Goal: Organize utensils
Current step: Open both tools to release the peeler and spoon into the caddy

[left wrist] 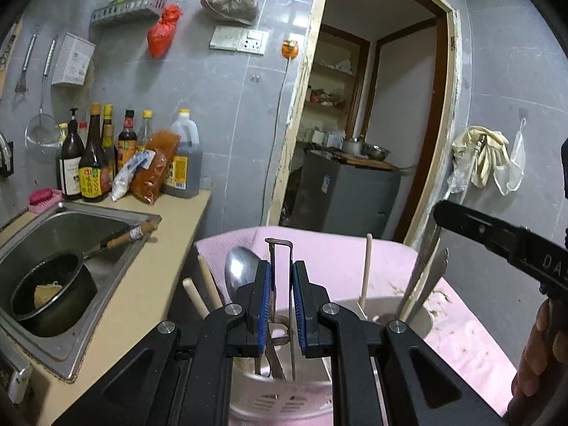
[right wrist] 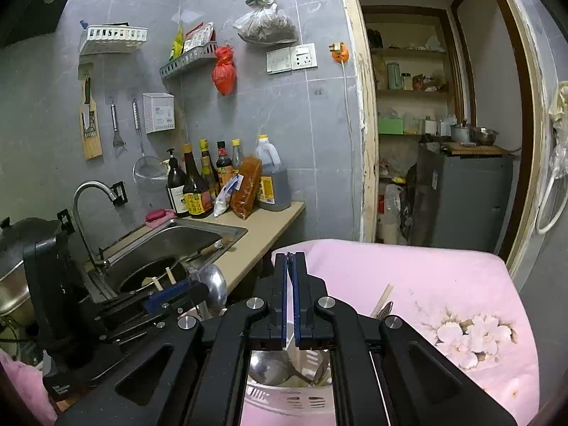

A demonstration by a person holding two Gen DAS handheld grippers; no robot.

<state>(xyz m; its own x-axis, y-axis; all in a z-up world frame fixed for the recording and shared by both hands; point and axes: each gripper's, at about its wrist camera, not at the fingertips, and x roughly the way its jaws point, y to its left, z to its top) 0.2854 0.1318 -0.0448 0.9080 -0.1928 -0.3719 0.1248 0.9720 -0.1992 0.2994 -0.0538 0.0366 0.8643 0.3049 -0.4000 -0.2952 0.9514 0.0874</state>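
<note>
A thin metal utensil [left wrist: 279, 248] with a squared wire loop at its top stands upright between the blue pads of my left gripper [left wrist: 282, 277], which is shut on it. Its lower end reaches into the white perforated utensil holder [left wrist: 280, 401]. The holder also contains a steel spoon [left wrist: 241, 273], wooden chopsticks [left wrist: 204, 287], a wooden stick [left wrist: 367, 269] and knife blades [left wrist: 427, 280]. My right gripper [right wrist: 290, 259] is shut on nothing above the holder [right wrist: 291, 399], where a spoon bowl [right wrist: 269, 367] shows. The left gripper [right wrist: 170, 298] is at its left.
The holder stands on a pink flowered cloth [right wrist: 443, 284]. To the left are a beige counter [left wrist: 149, 284], a steel sink [left wrist: 71, 220] with a black pot [left wrist: 53, 294], and several sauce bottles [left wrist: 96, 163]. A doorway [left wrist: 372, 124] and a grey cabinet [left wrist: 348, 195] lie behind. A hand [left wrist: 539, 355] shows at the right edge.
</note>
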